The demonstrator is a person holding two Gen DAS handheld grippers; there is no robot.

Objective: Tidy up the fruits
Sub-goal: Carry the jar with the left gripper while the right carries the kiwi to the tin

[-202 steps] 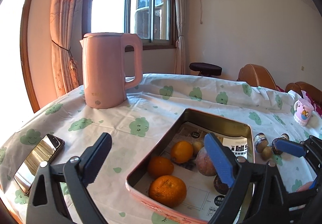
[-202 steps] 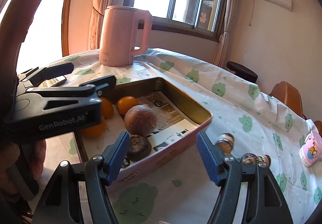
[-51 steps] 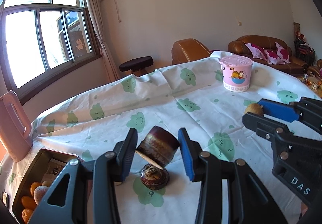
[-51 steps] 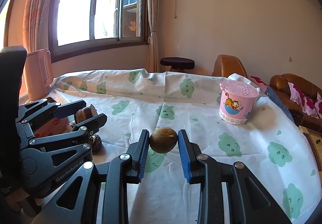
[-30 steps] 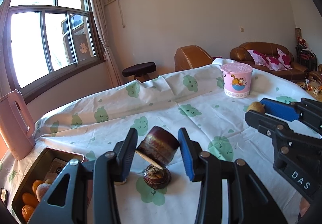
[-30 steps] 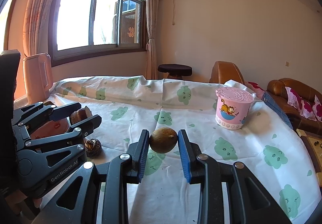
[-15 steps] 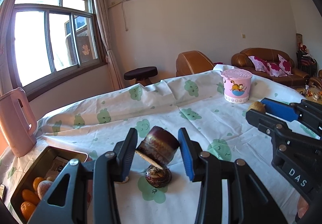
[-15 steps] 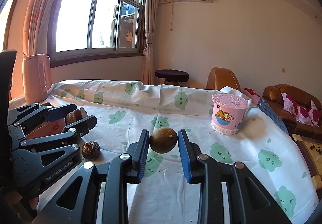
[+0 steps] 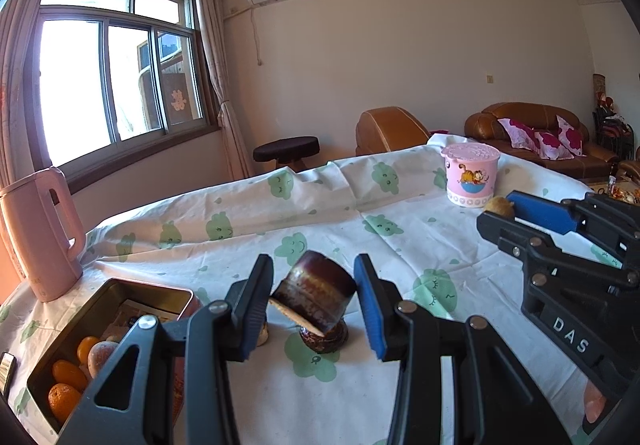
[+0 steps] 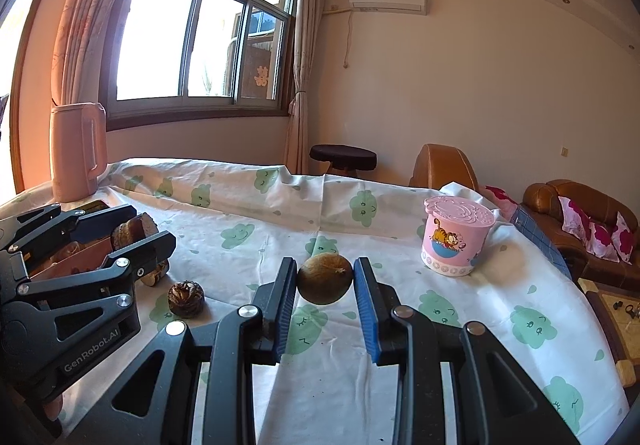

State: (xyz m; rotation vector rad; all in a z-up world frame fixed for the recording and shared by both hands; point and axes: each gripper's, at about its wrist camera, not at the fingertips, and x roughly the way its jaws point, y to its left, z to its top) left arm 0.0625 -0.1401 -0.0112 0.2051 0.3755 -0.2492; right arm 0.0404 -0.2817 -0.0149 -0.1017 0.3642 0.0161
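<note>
My left gripper is shut on a dark purple cut half of a fruit, tilted and held above the table. Below it a small dark fruit lies on the cloth. My right gripper is shut on a round brown-green fruit, lifted clear of the table. The metal tray sits at the lower left of the left wrist view with oranges and a pale round fruit inside. In the right wrist view the left gripper shows at left with its dark fruit half.
A pink kettle stands at the far left by the window. A pink lidded cup stands on the right of the table. The small dark fruit lies on the cloth. A stool and brown sofas stand beyond the table.
Both views have tilted up and drawn back slightly, showing more of the wall and the tray. Both grips are unchanged.
</note>
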